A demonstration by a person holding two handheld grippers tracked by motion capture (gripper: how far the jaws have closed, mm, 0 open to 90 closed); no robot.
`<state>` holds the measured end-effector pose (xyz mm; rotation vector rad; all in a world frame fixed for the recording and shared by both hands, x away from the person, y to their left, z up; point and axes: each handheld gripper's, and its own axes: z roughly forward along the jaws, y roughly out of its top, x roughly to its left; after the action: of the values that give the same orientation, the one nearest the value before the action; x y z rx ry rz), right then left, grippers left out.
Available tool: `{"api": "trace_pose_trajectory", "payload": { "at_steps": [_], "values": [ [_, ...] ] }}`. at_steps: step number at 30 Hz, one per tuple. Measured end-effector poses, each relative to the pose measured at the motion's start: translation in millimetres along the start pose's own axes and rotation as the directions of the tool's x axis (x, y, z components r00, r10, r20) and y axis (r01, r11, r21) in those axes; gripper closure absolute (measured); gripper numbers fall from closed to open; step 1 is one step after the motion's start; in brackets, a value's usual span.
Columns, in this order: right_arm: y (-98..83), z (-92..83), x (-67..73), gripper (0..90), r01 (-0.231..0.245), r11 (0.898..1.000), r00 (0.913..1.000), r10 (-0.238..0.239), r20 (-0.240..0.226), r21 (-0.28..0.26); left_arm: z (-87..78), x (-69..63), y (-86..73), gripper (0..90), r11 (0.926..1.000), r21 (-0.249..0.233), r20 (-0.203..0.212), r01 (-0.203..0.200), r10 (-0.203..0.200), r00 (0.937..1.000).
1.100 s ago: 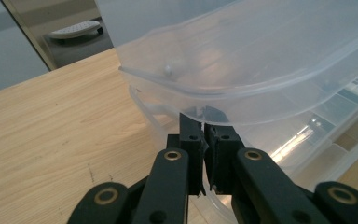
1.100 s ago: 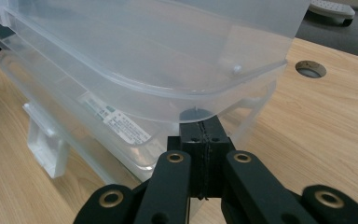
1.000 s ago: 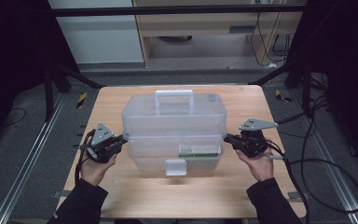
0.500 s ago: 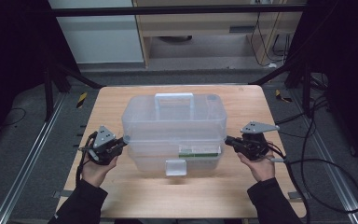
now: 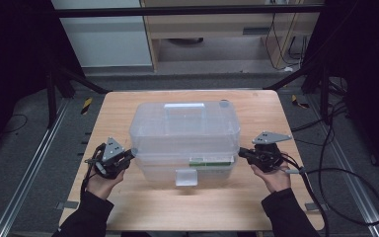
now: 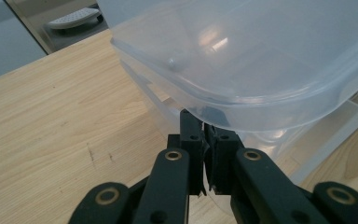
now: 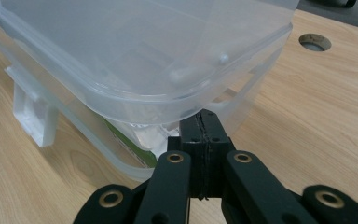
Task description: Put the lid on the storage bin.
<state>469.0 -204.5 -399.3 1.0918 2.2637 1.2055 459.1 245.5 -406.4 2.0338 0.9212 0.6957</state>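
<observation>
**Both grippers tucked under the lid rim of a clear box**

Holding a gripper in each hand, I have them at opposite ends of a clear plastic storage box (image 5: pixel 184 140) that sits in the middle of the wooden table (image 5: pixel 128 106). The box has a domed translucent lid (image 5: pixel 185 127) with a flat handle (image 5: pixel 184 105) on top near its far side, and a small clear latch (image 5: pixel 186 177) hangs at the middle of its near face. A green-and-white label (image 5: pixel 208 161) shows through the near wall, right of the latch.

My left gripper (image 5: pixel 130 154) reaches in from the left, its tips at the box's left end, right where lid and base meet. In the left gripper view that gripper (image 6: pixel 204 140) has its jaws pressed close together with only a thin slit between them, and their tips sit just beneath the overhanging lid rim; I cannot tell whether they pinch any plastic.

My right gripper (image 5: pixel 243 154) comes in from the right to the matching spot at the right end. In the right gripper view it (image 7: pixel 200 122) has its jaws pressed flat against each other, tips tucked under the lid's rounded corner, with the base wall just beyond them.

A round hole (image 7: pixel 314 42) in the tabletop lies beyond the box's far right corner. My dark sleeves enter from the near edge of the table.
</observation>
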Motion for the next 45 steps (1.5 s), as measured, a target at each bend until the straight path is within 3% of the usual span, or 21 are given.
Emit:
{"api": "trace_pose_trajectory", "payload": {
  "at_steps": [10, 15, 18, 26, 28, 36, 37, 38, 45],
  "values": [
    [-5.5, 2.4, -1.8, 90.0, 0.003, 1.0, 1.0, -0.003, 0.009, 0.022, 1.9, -0.2, -5.8, 86.2, 0.9997, 0.025, -0.003, -0.001, 0.001, 1.0],
    [-7.6, 3.1, -3.4, 90.0, 0.01, 0.999, 0.9995, -0.011, 0.031, 0.031, 6.9, 1.1, -11.2, 86.1, 0.9974, 0.071, -0.028, -0.015, 0.017, 0.9995],
    [-8.6, 3.2, -4.8, 90.0, 0.01, 0.999, 0.9991, -0.012, 0.04, 0.035, 9.1, 8.5, -16.4, 85.3, 0.9969, 0.075, -0.023, 0.027, -0.025, 0.9994],
    [-24.1, -1.6, -26.3, 86.7, -0.049, 0.999, 0.9906, 0.045, 0.129, 0.022, 2.1, 28.3, -22.9, 82.2, 0.9952, 0.057, -0.097, 0.08, -0.074, 0.9925],
    [-28.4, -2.2, -30.9, 83.3, -0.061, 0.998, 0.9852, 0.058, 0.161, 0.016, 1.8, 35.2, -27.3, 79.7, 0.9934, 0.058, -0.12, 0.099, -0.092, 0.9885],
    [-52.2, 8.4, -54.4, 47.8, -0.101, 0.995, 0.9524, 0.093, 0.291, 0.014, 9.2, 56.9, -48.4, 65.9, 0.9814, 0.091, -0.189, 0.169, -0.15, 0.9705],
    [-54.1, 9.1, -56.1, 43.9, -0.104, 0.994, 0.9499, 0.097, 0.297, 0.01, 10.1, 61.7, -52.5, 63.6, 0.977, 0.096, -0.207, 0.19, -0.168, 0.9639],
    [-57.5, 10.2, -59.5, 38.2, -0.116, 0.993, 0.9425, 0.107, 0.317, 0.01, 10.4, 63.6, -53.7, 60.0, 0.9744, 0.101, -0.212, 0.201, -0.176, 0.9612],
    [-66.7, 9.9, -72.2, 25.3, -0.152, 0.988, 0.9216, 0.146, 0.359, -0.013, 14.5, 73.3, -64.1, 44.7, 0.9588, 0.116, -0.255, 0.259, -0.224, 0.9407]
  ]
}}
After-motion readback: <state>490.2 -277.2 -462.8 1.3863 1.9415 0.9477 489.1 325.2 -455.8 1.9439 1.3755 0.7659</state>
